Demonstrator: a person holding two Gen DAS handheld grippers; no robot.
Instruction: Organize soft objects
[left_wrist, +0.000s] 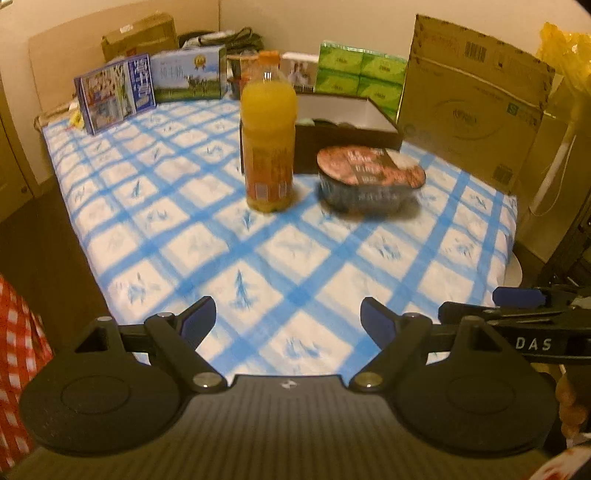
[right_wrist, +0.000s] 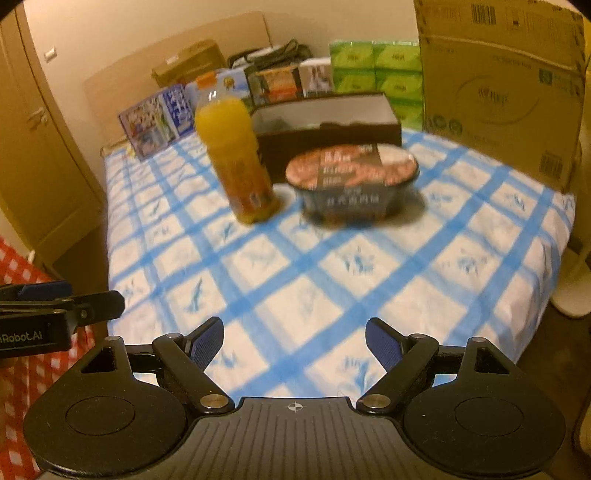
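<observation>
Left wrist view. The left gripper (left_wrist: 288, 319) sits at the bottom of the frame, jaws standing wide apart with nothing between them, only the blue-and-white checked cloth of the desk (left_wrist: 207, 236) below. At centre, a clear plastic bottle of orange juice with an orange cap (left_wrist: 268, 136) stands upright. Just right of it, near but not touching, rests a dark oval instant-noodle bowl with a printed foil lid (left_wrist: 369, 179). Directly behind both is an open dark cardboard box with a pale lining (left_wrist: 343, 123); judged the likely destination, since it stands open-topped within easy reach. A tall brown corrugated carton (left_wrist: 469, 103) stands at upper right. The other tool's fingers show at the right edge.

Right wrist view. The right gripper (right_wrist: 294, 341) is at the bottom of the frame, jaws likewise spread and empty, pointing down toward the cloth. The bottle (right_wrist: 234, 147) appears left of centre, leaning only from lens distortion as far as I can tell. The bowl (right_wrist: 354, 181) lies at centre, roughly in line with these jaws. Green tissue packs (right_wrist: 380, 74) are stacked at upper centre-right, perhaps the soft goods meant.

Judgement: both tools are well short of the items; approach phase, nothing grasped. Both pictures are somewhat blurred.
</observation>
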